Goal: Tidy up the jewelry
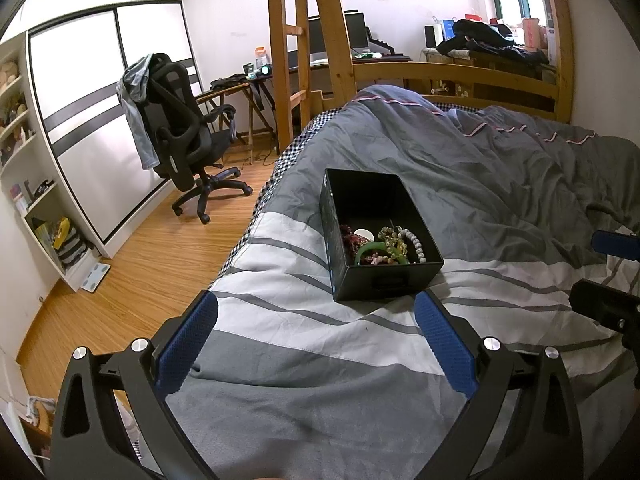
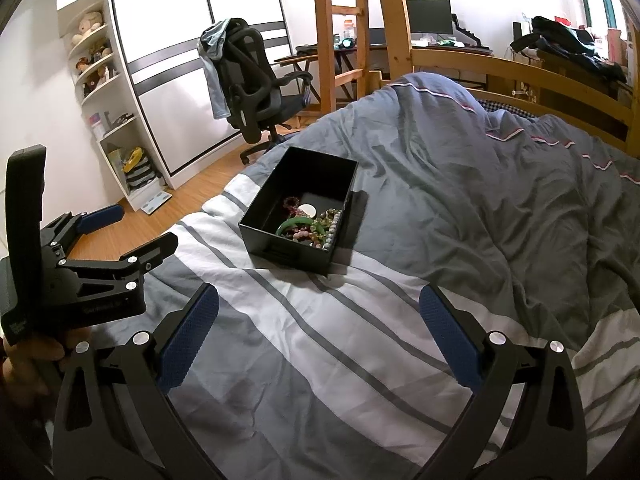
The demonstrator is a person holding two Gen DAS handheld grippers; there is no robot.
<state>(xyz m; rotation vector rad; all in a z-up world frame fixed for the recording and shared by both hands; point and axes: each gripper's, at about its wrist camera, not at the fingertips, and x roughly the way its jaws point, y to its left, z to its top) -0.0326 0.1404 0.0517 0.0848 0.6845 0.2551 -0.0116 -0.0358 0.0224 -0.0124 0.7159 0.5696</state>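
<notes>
With both the left tool (image 1: 316, 340) and right tool (image 2: 318, 340) released and empty short of the black box (image 1: 376, 240), steady its near wall before lifting one bracelet (image 1: 370, 250).

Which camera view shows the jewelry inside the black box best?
The left wrist view: it looks into the black box from nearer, so the jewelry shows as separate beaded bracelets and a green bangle. The right wrist view shows the same pile smaller, bunched against the box's right wall.

box (image 2: 298, 236) open-topped | duvet (image 2: 360, 340) before it bare | walls hem bracelets (image 2: 308, 226)
</notes>
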